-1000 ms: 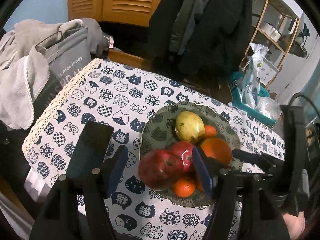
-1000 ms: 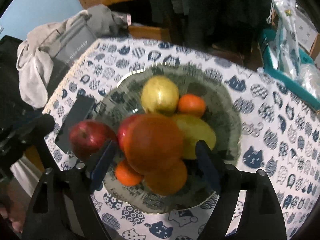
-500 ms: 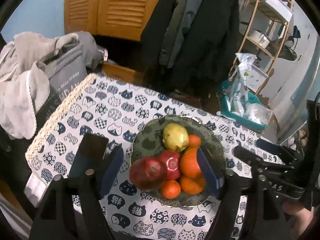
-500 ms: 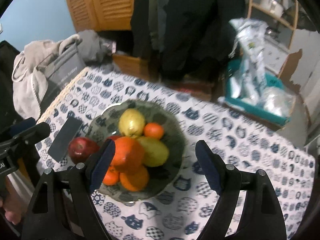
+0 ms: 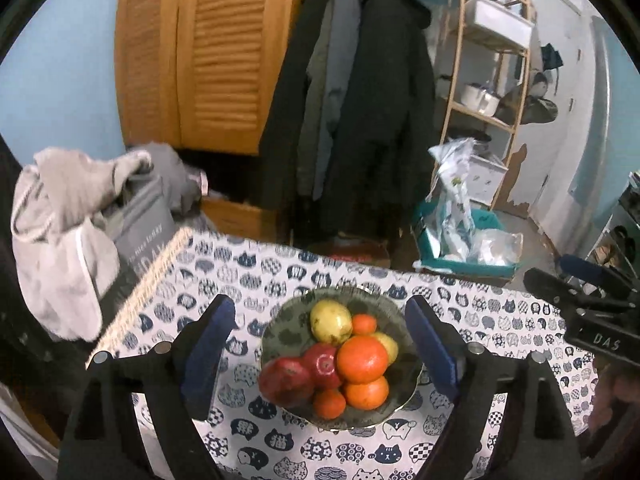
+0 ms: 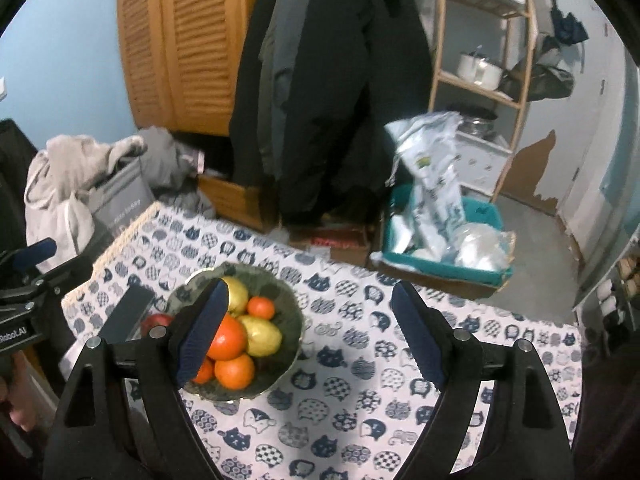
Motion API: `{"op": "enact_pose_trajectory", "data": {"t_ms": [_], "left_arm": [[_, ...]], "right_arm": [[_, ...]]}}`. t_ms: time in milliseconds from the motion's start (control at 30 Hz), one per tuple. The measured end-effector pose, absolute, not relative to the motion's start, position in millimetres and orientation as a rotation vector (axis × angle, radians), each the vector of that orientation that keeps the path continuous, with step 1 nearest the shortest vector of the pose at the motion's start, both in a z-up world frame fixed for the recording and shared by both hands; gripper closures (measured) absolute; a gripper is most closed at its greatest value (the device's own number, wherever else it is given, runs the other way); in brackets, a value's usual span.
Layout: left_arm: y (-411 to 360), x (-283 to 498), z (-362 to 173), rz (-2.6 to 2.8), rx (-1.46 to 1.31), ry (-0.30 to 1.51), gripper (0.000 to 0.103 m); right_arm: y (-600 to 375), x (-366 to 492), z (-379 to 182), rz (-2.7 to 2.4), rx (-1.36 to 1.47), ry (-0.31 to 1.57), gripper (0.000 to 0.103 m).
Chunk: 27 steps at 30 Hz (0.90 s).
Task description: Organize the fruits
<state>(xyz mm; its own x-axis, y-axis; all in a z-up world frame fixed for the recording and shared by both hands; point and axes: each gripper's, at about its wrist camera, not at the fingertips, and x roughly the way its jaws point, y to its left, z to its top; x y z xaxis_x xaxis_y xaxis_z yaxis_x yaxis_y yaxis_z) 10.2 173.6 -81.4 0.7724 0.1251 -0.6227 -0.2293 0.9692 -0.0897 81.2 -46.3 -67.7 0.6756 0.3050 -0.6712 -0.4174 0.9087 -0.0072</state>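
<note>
Up above the table now, the left gripper [image 5: 320, 354] hangs with its blue-padded fingers spread wide and nothing between them, framing the green plate [image 5: 280, 330] far below. Piled on that plate: a yellow-green pear [image 5: 330, 321] at the back, a small mandarin [image 5: 364, 324] beside it, a big orange [image 5: 362, 359] on top of the heap, two red apples [image 5: 302, 372] touching at the left, and more oranges [image 5: 366, 392] at the near rim. One apple bulges out past the plate's left edge.

Over on the other side, the right gripper [image 6: 310, 334] is equally wide open and empty, hovering over the cat-print tablecloth [image 6: 360, 360] with the plate [image 6: 290, 320] off to its left. Its left finger partly hides the fruit. A dark phone [image 6: 126, 316] lies flat just left of the plate. Beyond the table's far edge sits a teal bin [image 6: 440, 264] stuffed with plastic bags, and dark coats [image 6: 332, 80] hang against the wall.
</note>
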Motion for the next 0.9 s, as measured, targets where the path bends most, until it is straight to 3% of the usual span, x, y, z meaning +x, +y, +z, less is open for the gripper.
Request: {"op": "enact_pose_trajectory", "data": {"t_ms": [233, 900], "left_arm": [[154.9, -0.2, -54.3, 0.182, -0.136, 0.599, 0.001], [109.3, -12.9, -20.9, 0.192, -0.057, 0.526, 0.001]], "right_arm": [[-76.1, 64.1, -40.8, 0.357, -0.134, 0.653, 0.019], [-141.2, 35.1, -17.7, 0.284, -0.067, 0.570, 0.018]]}}
